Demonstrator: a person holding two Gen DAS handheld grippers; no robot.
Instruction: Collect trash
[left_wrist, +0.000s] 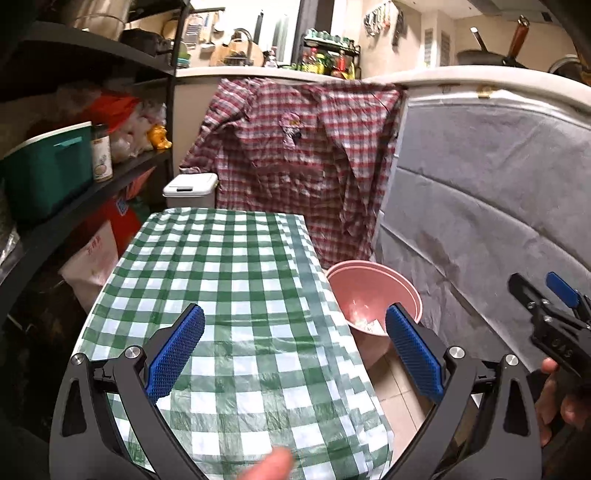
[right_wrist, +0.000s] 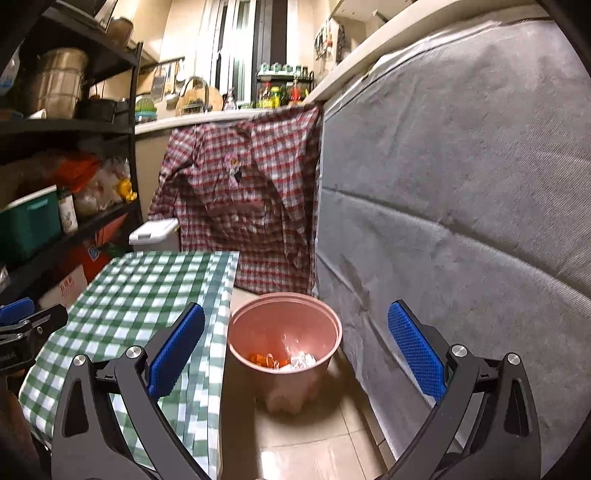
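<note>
- The left gripper (left_wrist: 293, 350) hovers over the near end of the green checked table (left_wrist: 236, 295), fingers spread wide with nothing between them.
- The right gripper (right_wrist: 295, 350) hangs beyond the table's right edge, above the floor, equally wide apart and empty-handed.
- The pink bin (right_wrist: 284, 332) stands on the floor just beside the table's right edge, holding crumpled white paper (right_wrist: 301, 359) and orange scraps (right_wrist: 260, 358).
- Beyond the table's far end hangs a plaid shirt (left_wrist: 295, 147), with a white lidded bin (left_wrist: 190, 188) left of it.

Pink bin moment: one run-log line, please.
left gripper: open, over checked table | right gripper: open, empty, facing pink bin | bin: on floor, trash inside
</note>
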